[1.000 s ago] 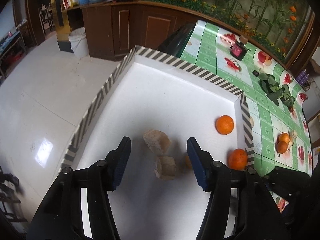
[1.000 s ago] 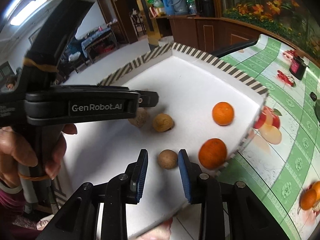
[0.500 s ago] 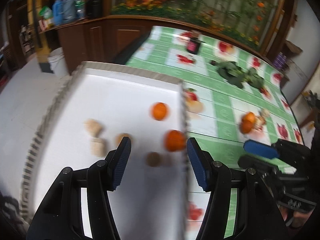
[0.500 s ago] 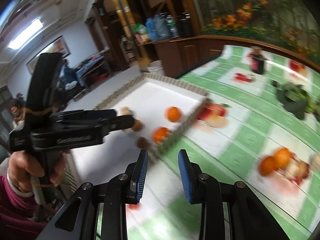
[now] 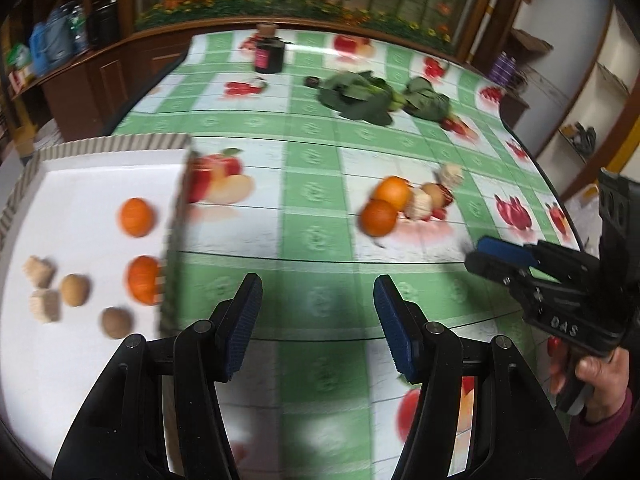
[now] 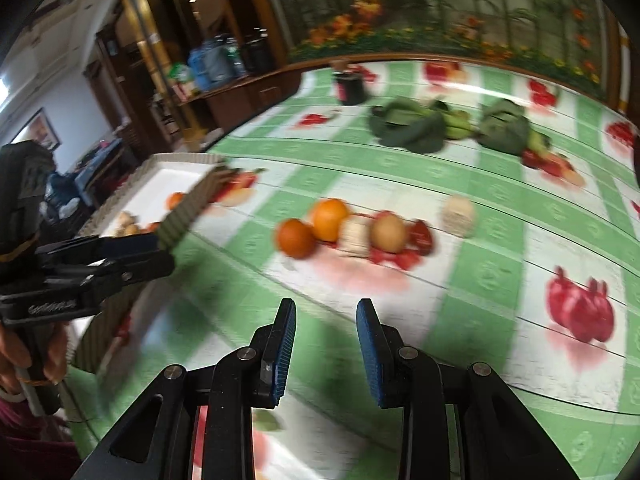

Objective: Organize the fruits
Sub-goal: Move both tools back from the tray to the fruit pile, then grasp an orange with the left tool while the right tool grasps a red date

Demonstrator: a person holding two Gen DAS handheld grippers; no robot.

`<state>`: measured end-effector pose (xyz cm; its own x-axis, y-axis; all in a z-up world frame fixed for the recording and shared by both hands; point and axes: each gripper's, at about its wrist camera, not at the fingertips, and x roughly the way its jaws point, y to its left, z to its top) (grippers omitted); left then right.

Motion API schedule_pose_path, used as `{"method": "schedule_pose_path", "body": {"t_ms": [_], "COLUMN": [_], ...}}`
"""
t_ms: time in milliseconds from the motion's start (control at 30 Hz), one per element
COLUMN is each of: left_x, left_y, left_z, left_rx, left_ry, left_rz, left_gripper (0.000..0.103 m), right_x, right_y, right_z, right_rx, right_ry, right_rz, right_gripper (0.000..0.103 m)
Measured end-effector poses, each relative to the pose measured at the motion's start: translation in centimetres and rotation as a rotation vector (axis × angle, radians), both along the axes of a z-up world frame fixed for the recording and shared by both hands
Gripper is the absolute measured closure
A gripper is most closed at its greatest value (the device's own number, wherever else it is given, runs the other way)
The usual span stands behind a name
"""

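My left gripper point(image 5: 318, 294) hangs open over the green checked tablecloth, nothing between its fingers. To its left the white tray point(image 5: 100, 184) holds two oranges point(image 5: 136, 217), two brown round fruits point(image 5: 75, 290) and two beige pieces point(image 5: 39, 272). Ahead on the cloth lies a loose cluster: two oranges point(image 5: 378, 218) point(image 6: 296, 238), a brown fruit point(image 6: 388, 232) and beige pieces point(image 6: 460, 210). My right gripper point(image 6: 326, 312) is open with a narrow, empty gap, short of that cluster. It shows at the right of the left wrist view point(image 5: 480, 254).
Leafy greens point(image 5: 360, 94) and a dark jar point(image 5: 269, 54) sit at the far side of the table. The table's curved edge runs down the right. A wooden counter with bottles stands behind the tray. A person's hand point(image 5: 596, 376) holds the right gripper.
Both grippers have swung away from above the tray to over the tablecloth. The tray now lies at the left and the loose fruit cluster is ahead. Neither gap has changed.
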<state>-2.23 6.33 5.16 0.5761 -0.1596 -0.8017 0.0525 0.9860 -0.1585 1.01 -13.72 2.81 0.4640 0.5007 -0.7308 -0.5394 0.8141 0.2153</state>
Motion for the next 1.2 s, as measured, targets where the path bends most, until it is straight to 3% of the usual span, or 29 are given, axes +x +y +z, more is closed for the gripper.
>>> {"method": "schedule_pose_path", "body": {"t_ms": [333,1033,1200], "left_x": [2.1,4.7,5.7], "left_y": [-3.0,-4.3,-5.1], "left_z": [-1.6,-2.3,-2.6], "left_rx": [0.021,0.044,0.060], "left_ry": [0.034,0.049,0.051], "left_rz": [-0.017,-0.020,-0.028], "left_gripper": [0.045,0.045,0.045], "right_x": [3.4,7.8,7.8], "right_y": [-2.3,0.2,-0.1], "right_z": [-0.6,-1.9,-2.0], "right_rx": [-0.043,-0.189,-0.186], "right_ry": [0.001,-0.069,-0.083], "right_rz": [-0.081,0.026,0.030], "right_gripper": [0.073,0.073,0.079]}}
